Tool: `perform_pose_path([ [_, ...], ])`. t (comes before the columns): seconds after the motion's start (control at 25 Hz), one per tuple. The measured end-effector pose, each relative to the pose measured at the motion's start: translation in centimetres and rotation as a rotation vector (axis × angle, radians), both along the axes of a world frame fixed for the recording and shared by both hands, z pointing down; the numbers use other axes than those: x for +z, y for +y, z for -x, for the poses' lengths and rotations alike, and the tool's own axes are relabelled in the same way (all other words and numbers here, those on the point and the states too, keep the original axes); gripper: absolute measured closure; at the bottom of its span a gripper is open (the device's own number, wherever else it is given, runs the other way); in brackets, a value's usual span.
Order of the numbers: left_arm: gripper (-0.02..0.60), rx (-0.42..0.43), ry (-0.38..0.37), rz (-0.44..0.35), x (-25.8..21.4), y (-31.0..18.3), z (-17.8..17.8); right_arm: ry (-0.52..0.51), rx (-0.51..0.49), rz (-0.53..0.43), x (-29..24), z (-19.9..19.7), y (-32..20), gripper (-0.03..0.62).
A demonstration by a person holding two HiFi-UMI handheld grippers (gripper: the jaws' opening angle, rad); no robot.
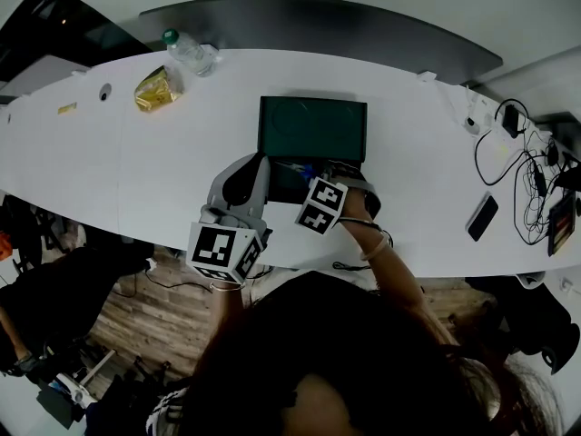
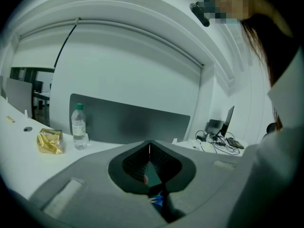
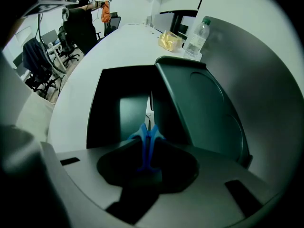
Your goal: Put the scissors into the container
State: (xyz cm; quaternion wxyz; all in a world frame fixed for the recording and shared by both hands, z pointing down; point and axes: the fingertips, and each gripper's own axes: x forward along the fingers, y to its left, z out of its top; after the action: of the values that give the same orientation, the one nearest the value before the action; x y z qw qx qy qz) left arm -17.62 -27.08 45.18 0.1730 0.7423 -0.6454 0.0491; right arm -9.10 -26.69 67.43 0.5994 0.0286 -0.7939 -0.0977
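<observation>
One stiff, light scissors, I reckon; my right tongs pinch its slick blue handles over the container, left tongs closed.

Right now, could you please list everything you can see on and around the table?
table: one, white, long, under everything
container: one, dark green, near edge, lid open
scissors: one pair, blue handles, blades pointing into the container
bottle: one, clear, green cap, far left
packet: one, gold, beside the bottle
phone: one, black, right side
cables: several, black, far right
partition: one, dark grey, behind the table
left gripper: one, grey, jaws together, empty, by the container's left side
right gripper: one, grey, jaws on the scissors' handles, above the container
</observation>
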Motion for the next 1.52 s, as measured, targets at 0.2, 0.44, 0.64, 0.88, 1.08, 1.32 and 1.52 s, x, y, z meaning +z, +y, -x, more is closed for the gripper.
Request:
perform_pose_path([
  [0.2, 0.568, -0.004, -0.007, -0.005, -0.3, 0.4, 0.3, -0.045, 0.033, 0.0, -1.1, 0.2, 0.1, 0.488],
  [0.44, 0.568, -0.005, -0.018, -0.019, -0.9, 0.9, 0.2, -0.102, 0.078, 0.005, -2.4, 0.1, 0.5, 0.493],
  [0.64, 0.568, -0.004, -0.021, -0.027, -1.4, 1.4, 0.2, -0.143, 0.121, 0.007, -3.5, 0.1, 0.6, 0.5],
  [0.88, 0.568, -0.003, -0.034, -0.052, -2.3, 2.0, 0.1, -0.192, 0.159, 0.002, -5.0, 0.1, 0.7, 0.505],
  [1.08, 0.568, 0.001, -0.041, -0.061, -2.8, 2.4, -0.2, -0.255, 0.212, 0.005, -6.5, 0.0, 0.3, 0.508],
  [1.32, 0.568, 0.018, -0.054, -0.082, -3.8, 2.7, -0.8, -0.322, 0.264, -0.013, -8.5, -0.4, 0.1, 0.517],
  [1.52, 0.568, 0.027, -0.059, -0.098, -4.5, 3.2, -1.4, -0.377, 0.309, -0.025, -10.1, -1.0, 0.0, 0.524],
])
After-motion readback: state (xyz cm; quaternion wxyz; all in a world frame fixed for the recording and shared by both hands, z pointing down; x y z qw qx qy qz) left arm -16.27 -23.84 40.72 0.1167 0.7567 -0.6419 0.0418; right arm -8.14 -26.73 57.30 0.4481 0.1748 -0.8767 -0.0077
